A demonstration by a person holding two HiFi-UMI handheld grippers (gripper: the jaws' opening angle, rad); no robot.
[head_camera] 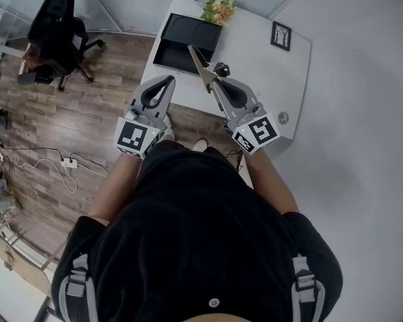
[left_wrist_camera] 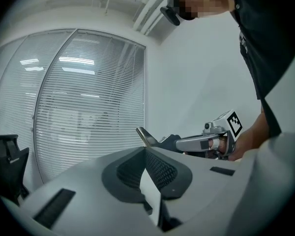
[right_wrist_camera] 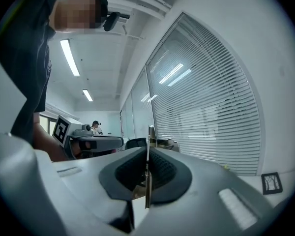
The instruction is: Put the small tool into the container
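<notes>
Right tongs (head_camera: 219,82) clamped on small metal tool (head_camera: 199,63), thin edge pinched for carrying, tip toward black container (head_camera: 181,45) on white worktop (head_camera: 255,52), upper centre. Left tongs (head_camera: 166,80) closed, empty, held aside.

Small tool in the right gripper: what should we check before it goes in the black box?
1. The right gripper has a firm hold on the small tool: ok, the jaws are shut on its thin blade.
2. The container is open on top: ok.
3. There is room inside the container: cannot tell, the inside is too dark.
4. The tool is right above the opening: cannot tell, its tip only overlaps the container's right edge in the head view.
5. The left gripper is out of the way: ok, it is shut, empty and off to the container's left.
6. The flowers are clear of the path: ok, they lie beyond the container.
</notes>
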